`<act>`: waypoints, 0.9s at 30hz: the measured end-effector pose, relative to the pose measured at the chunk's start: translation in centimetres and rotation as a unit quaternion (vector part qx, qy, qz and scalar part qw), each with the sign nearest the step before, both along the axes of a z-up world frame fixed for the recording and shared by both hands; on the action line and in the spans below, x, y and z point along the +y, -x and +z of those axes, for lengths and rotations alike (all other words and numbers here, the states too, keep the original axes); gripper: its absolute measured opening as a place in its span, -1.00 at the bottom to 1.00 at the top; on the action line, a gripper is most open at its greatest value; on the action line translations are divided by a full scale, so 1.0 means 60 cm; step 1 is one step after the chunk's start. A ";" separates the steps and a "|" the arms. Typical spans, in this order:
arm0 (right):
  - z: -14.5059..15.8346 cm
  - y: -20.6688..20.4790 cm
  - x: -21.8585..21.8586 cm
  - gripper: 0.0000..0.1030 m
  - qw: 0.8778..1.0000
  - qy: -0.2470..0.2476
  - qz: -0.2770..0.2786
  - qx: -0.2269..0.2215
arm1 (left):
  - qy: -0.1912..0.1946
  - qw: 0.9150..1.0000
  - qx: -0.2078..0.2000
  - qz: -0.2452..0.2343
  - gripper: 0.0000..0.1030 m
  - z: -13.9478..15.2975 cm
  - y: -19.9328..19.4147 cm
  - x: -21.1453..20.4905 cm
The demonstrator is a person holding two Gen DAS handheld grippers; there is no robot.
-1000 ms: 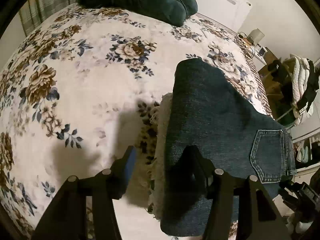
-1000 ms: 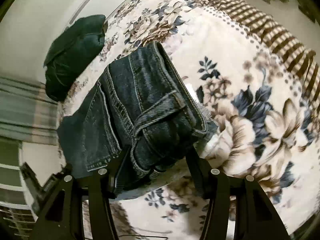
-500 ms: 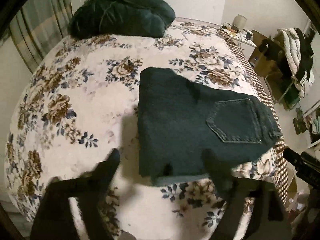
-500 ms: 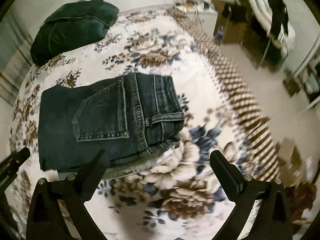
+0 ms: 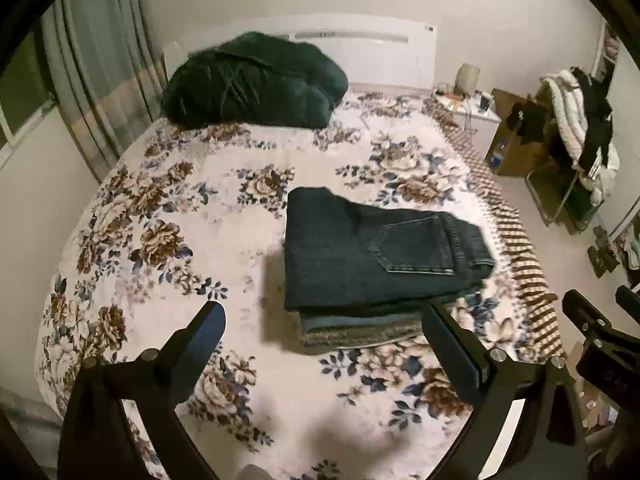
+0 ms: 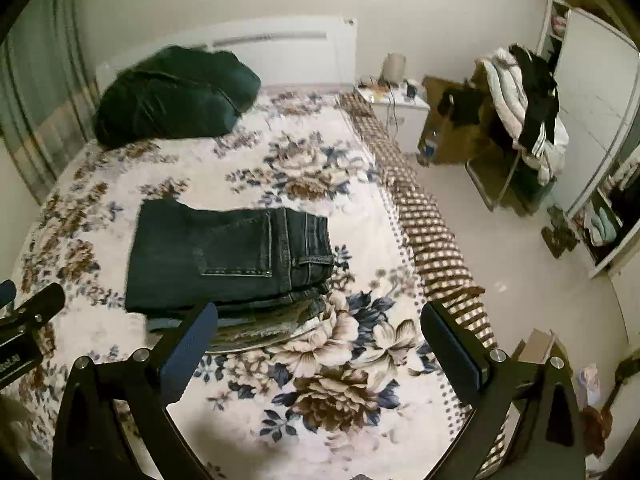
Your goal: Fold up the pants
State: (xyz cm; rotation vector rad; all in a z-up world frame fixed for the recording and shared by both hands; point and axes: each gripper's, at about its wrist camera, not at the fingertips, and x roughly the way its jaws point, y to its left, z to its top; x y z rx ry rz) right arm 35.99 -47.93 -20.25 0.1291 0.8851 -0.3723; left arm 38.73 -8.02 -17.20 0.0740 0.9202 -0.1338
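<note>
Dark blue denim pants (image 5: 372,256) lie folded into a compact rectangle on the floral cream bedspread (image 5: 168,240), back pocket up, waistband toward the bed's checked brown edge. Beneath them I see lighter layers of folded fabric (image 6: 256,322) — I cannot tell what they are. My left gripper (image 5: 322,342) hangs above the bed, jaws spread wide, holding nothing. My right gripper (image 6: 320,342) is likewise spread and empty. A dark green bundle (image 5: 256,80) sits against the white headboard (image 5: 372,56).
</note>
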 end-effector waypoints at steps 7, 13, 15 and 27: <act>0.114 0.139 0.016 1.00 0.999 0.004 0.026 -0.047 | 0.006 0.999 -0.043 0.011 0.95 0.103 0.137 -0.005; 0.208 0.283 0.034 1.00 0.994 0.004 0.048 -0.094 | 0.004 0.996 -0.081 0.031 0.95 0.178 0.258 -0.011; 0.233 0.326 0.039 1.00 0.993 0.004 0.055 -0.104 | 0.006 0.995 -0.089 0.038 0.95 0.195 0.290 -0.010; 0.359 0.516 0.071 1.00 0.986 0.014 0.076 -0.146 | 0.019 0.991 -0.125 0.045 0.95 0.264 0.412 0.009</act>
